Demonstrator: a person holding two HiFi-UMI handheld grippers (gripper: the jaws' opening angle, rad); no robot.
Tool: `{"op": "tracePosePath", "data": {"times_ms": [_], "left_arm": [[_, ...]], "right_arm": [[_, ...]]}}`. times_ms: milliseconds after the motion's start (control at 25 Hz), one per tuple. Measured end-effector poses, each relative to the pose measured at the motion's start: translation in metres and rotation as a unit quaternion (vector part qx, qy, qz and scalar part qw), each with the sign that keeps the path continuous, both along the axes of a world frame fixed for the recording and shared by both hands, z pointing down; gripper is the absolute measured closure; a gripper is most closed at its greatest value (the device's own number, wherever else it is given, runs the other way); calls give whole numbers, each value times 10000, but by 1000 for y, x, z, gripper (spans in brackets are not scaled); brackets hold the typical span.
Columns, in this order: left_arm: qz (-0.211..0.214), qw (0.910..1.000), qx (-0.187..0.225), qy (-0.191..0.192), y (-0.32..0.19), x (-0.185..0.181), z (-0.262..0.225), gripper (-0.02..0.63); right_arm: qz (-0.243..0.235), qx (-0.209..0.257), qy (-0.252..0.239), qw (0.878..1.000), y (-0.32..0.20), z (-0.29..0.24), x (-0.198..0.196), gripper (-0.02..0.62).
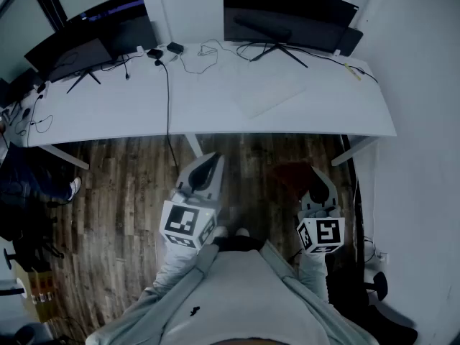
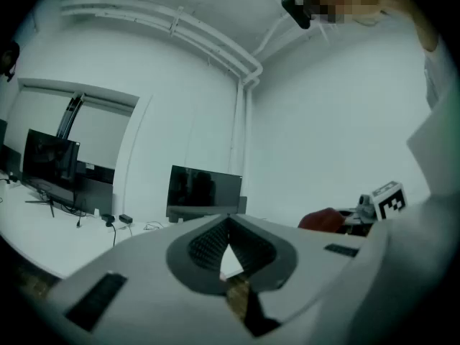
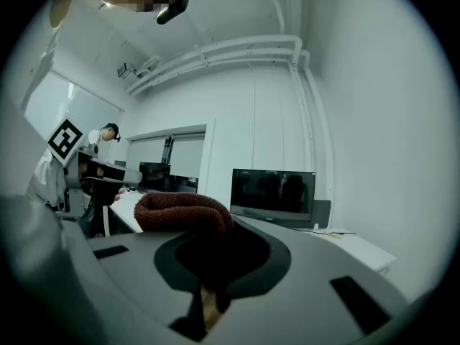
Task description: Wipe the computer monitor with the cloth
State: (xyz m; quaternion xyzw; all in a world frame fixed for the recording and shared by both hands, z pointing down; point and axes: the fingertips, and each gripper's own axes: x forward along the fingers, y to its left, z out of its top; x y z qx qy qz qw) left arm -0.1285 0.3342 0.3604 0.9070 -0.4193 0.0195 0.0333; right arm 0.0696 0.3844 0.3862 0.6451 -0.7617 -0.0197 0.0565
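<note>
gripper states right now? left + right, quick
left gripper: shut, nothing between the jaws.
right gripper: shut on the reddish-brown cloth.

Head view: high, steeply down on long white desk point(image 1: 108, 113). Gripper views: low, level, facing far; all three share the black flat monitor point(image 1: 287, 16).

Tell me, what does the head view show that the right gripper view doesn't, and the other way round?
Only the head view shows the wooden floor and the black cable trailing off the white desk. Only the right gripper view shows the ceiling pipes and another person far off. Both show the desk, the monitor and the reddish cloth held in the right tongs.
</note>
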Motion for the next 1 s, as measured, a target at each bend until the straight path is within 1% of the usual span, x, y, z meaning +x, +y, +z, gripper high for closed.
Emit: {"op": "tracePosePath", "data": {"times_ms": [320, 560, 720, 800, 1000], "left_arm": [[-120, 9999, 62, -23, 7, 9, -1, 584], [-269, 9995, 124, -101, 13, 12, 2, 584], [-288, 9994, 83, -185, 15, 13, 7, 585], [-270, 9994, 70, -222, 12, 15, 9, 584], [-271, 9995, 5, -179, -12, 18, 20, 584]], "right_arm": [[120, -148, -137, 9997, 9, 11, 21, 559], [61, -86, -329, 9994, 14, 16, 33, 560], [-18, -83, -400, 9992, 16, 18, 34, 558], [-29, -125, -433, 9990, 12, 21, 34, 559], [-10, -233, -433, 9988, -12, 31, 35, 558]]}}
